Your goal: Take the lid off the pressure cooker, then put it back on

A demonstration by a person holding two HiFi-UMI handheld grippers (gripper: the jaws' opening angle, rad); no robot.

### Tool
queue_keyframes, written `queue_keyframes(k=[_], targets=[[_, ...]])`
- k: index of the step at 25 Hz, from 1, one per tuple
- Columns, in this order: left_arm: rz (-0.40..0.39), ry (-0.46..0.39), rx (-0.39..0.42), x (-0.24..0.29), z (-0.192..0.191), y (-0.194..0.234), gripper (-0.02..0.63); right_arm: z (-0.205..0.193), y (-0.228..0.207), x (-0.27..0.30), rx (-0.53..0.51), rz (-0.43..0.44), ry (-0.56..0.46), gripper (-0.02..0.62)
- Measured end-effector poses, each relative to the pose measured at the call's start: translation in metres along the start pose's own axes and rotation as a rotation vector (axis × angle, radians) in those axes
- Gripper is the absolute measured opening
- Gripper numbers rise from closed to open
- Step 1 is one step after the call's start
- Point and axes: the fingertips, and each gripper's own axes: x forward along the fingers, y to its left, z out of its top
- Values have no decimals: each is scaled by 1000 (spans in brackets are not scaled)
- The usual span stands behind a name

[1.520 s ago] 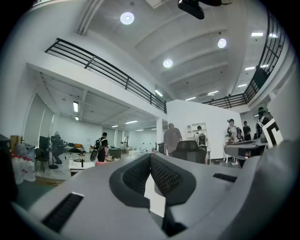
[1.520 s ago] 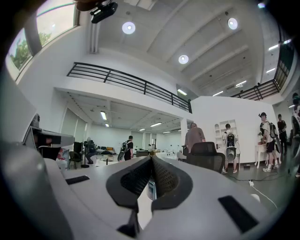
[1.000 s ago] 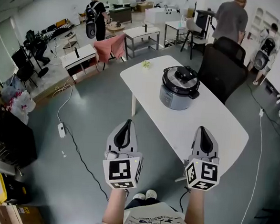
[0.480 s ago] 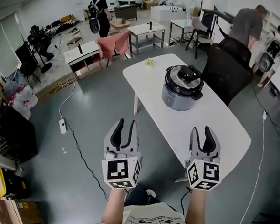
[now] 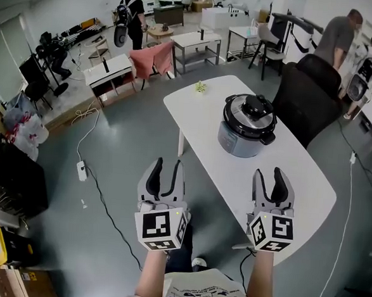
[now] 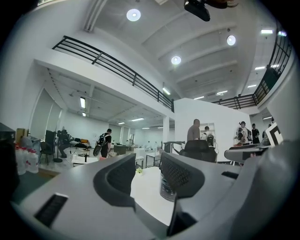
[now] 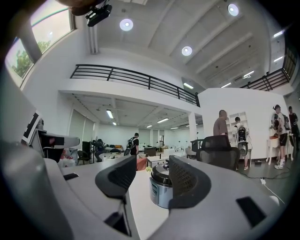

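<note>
So both sets of jaws have just been opening: the left hand-held gripper (image 5: 167,166) and right hand-held gripper (image 5: 269,174) are hanging released, with nothing between them. The pressure cooker (image 5: 247,127) is sitting mid-surface (image 5: 292,174), lid (image 5: 250,110) on, well apart from both, with the right one hovering at the near edge.

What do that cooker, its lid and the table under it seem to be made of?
Cooker: the body looks like brushed metal, grey with a dull sheen.
Lid: apparently glossy black plastic with a shiny, metal-looking rim.
Table: a smooth, matte white top, perhaps laminate or painted board; the look leaves it open.
</note>
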Motion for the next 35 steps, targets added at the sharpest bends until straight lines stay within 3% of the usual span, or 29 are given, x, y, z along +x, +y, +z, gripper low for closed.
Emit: queue_keyframes(k=[8, 17, 28, 35], targets=[[-60, 0, -9, 93, -7, 39, 170, -8, 1, 91, 29, -46, 8, 224], [-184, 17, -21, 226, -9, 75, 170, -7, -3, 202, 0, -149, 31, 246], [-373, 57, -26, 342, -24, 74, 170, -16, -25, 280, -18, -301, 66, 259], [-433, 89, -45, 382, -39, 63, 170, -25, -39, 301, -39, -341, 103, 270]])
